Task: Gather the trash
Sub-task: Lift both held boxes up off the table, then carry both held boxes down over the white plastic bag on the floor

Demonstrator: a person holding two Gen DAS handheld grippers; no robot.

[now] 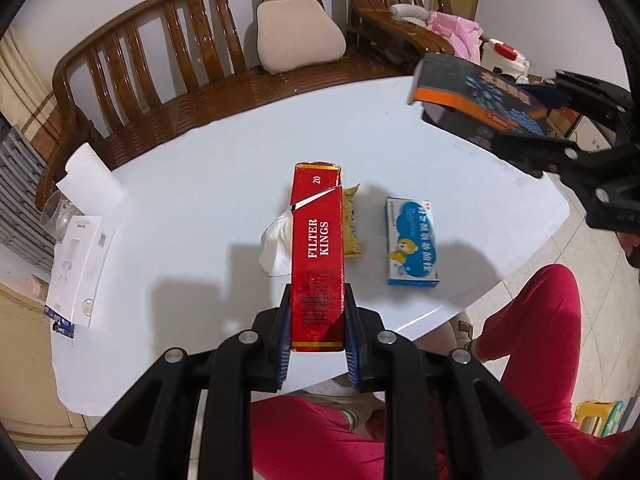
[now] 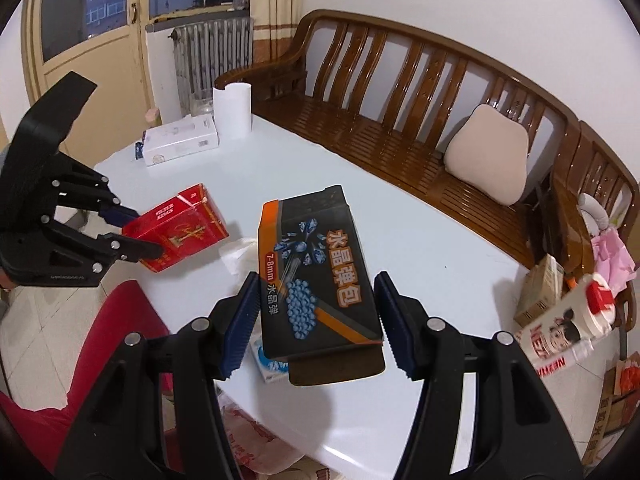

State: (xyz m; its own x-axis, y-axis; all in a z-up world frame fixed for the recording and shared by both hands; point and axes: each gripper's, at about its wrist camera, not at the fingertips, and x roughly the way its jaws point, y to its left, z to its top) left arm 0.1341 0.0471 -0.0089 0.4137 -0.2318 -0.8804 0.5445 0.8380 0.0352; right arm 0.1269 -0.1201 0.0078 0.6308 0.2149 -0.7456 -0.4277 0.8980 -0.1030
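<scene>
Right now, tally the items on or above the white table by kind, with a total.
Cardboard boxes: 4 (red cigarette box, black-and-orange box, small blue-and-white box, flat white box)
Crumpled white tissue: 1
Yellow wrapper: 1
White paper roll: 1
Total: 7

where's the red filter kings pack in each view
Left wrist view: the red pack sits centre frame, clamped at its lower end in the left gripper, above the white table.
Right wrist view: same red pack at left of centre, held by the left gripper coming in from the left edge.
Shared landmark: the beige cushion on the wooden bench.
</scene>
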